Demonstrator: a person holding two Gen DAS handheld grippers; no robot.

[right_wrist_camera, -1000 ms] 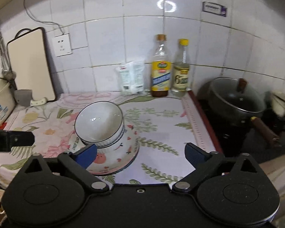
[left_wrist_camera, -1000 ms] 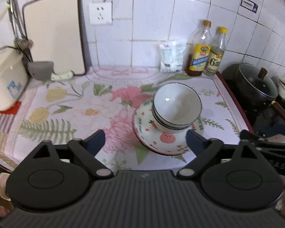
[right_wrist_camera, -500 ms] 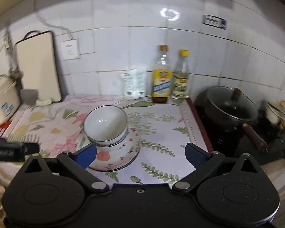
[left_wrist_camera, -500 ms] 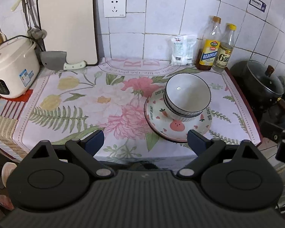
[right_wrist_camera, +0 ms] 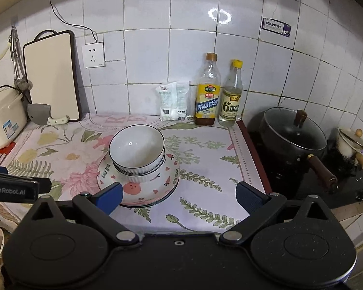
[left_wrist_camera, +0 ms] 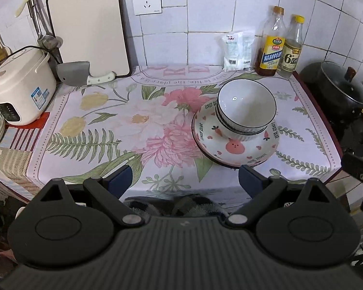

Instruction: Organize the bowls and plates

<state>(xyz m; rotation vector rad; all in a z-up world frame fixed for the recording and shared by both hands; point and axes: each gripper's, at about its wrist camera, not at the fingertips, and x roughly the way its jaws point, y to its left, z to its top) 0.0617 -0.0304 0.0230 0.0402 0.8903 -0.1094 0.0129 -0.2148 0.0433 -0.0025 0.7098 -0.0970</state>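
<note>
From your left view, your left gripper (left_wrist_camera: pixel 185 177) has pulled back, fingers apart and empty. The bowls (left_wrist_camera: pixel 246 111) sit stacked on the plates (left_wrist_camera: pixel 234 149), so tidying looks done.

From your right view, your right gripper (right_wrist_camera: pixel 179 195) is apart too. Bottles (right_wrist_camera: pixel 207 91) and pot (right_wrist_camera: pixel 292 140) stand clear.

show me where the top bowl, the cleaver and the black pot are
top bowl (left_wrist_camera: pixel 246 104), left wrist view, on its white inside.
cleaver (left_wrist_camera: pixel 72 72), left wrist view, on the grey blade.
black pot (right_wrist_camera: pixel 292 135), right wrist view, on the glass lid.
</note>
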